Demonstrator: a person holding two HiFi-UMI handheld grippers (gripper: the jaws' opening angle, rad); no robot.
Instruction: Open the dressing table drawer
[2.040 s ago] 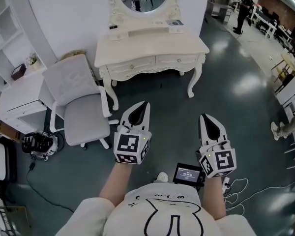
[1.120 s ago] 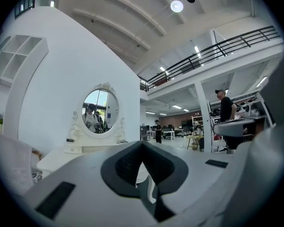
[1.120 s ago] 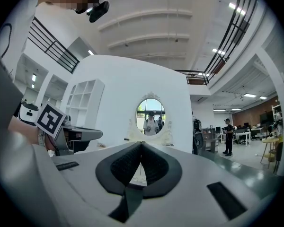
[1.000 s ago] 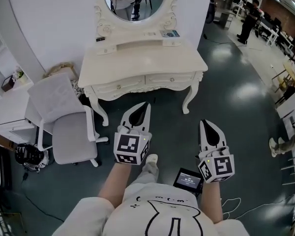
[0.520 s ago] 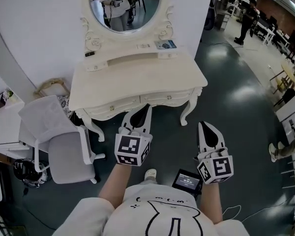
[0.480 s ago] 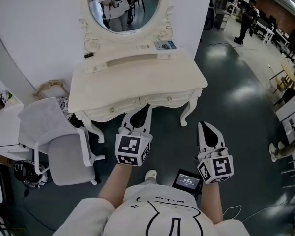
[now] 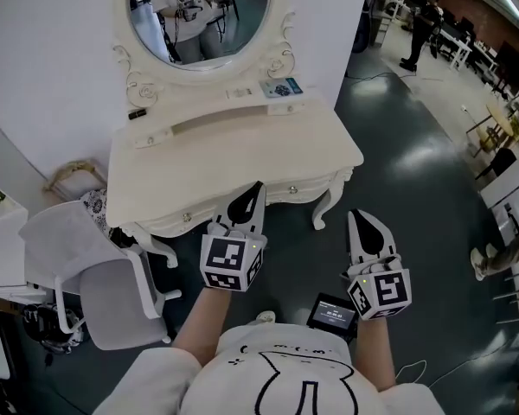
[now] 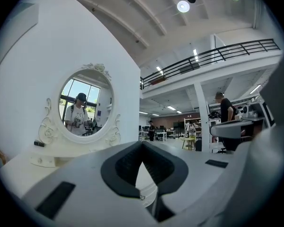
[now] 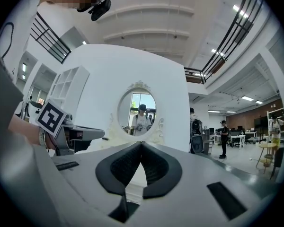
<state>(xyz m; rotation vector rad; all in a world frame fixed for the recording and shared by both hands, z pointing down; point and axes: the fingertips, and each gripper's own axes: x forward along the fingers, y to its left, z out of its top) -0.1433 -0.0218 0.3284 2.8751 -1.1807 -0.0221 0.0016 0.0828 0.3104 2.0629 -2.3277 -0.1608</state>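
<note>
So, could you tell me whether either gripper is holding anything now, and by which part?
Nothing is held: the left gripper and right gripper are both shut and empty.

Grey chair (image 7: 112,305) with white arms stands on the dark floor (image 7: 415,171) at the left edge. A blue booklet (image 7: 279,87) lies at the back right corner of the dressing table (image 7: 242,158) top, and a small black item (image 7: 137,113) at the back left corner. Person (image 7: 418,28) standing far off, top right. Small lit screen (image 7: 332,315) bottom centre.
</note>
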